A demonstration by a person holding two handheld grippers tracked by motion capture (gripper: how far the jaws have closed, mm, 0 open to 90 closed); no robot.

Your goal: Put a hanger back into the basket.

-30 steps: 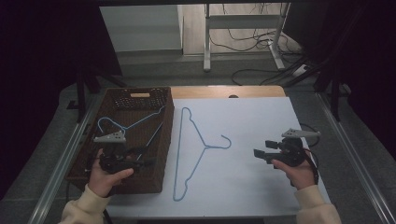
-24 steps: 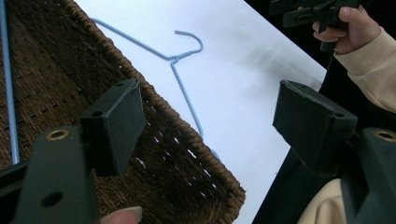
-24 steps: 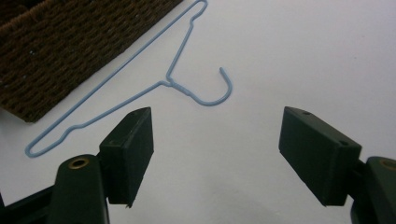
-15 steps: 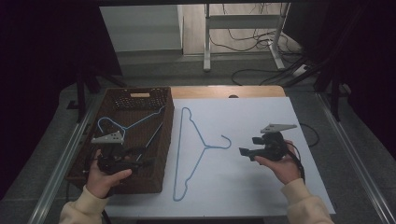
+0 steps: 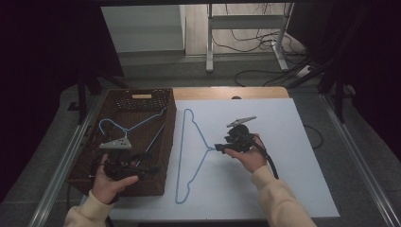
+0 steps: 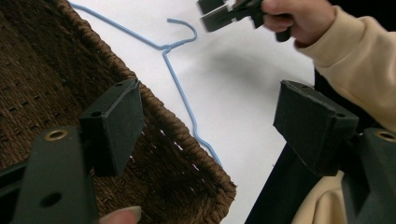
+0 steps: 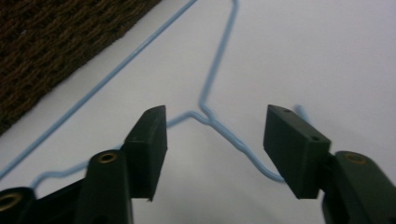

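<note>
white sheeting is spread over the table, with dark floor and loose cables seen beyond it in the high view. a brown woven basket is set at the sheet's left edge, and a blue wire hanger is laid flat on the white just beside it. a second blue hanger is seen inside the basket from above.

the right gripper is held at the hanger's hook, where neck and hook meet. in the right gripper view the twisted neck is seen lying between the two jaws, which have just been closing and are partly apart; the pads are not yet pressed on the wire.

the left gripper is held over the basket's near end. its jaws are shown wide apart in the left gripper view, with nothing between them, above the basket's rim. the right hand and its gripper are caught farther off in that view, near the hook.
</note>
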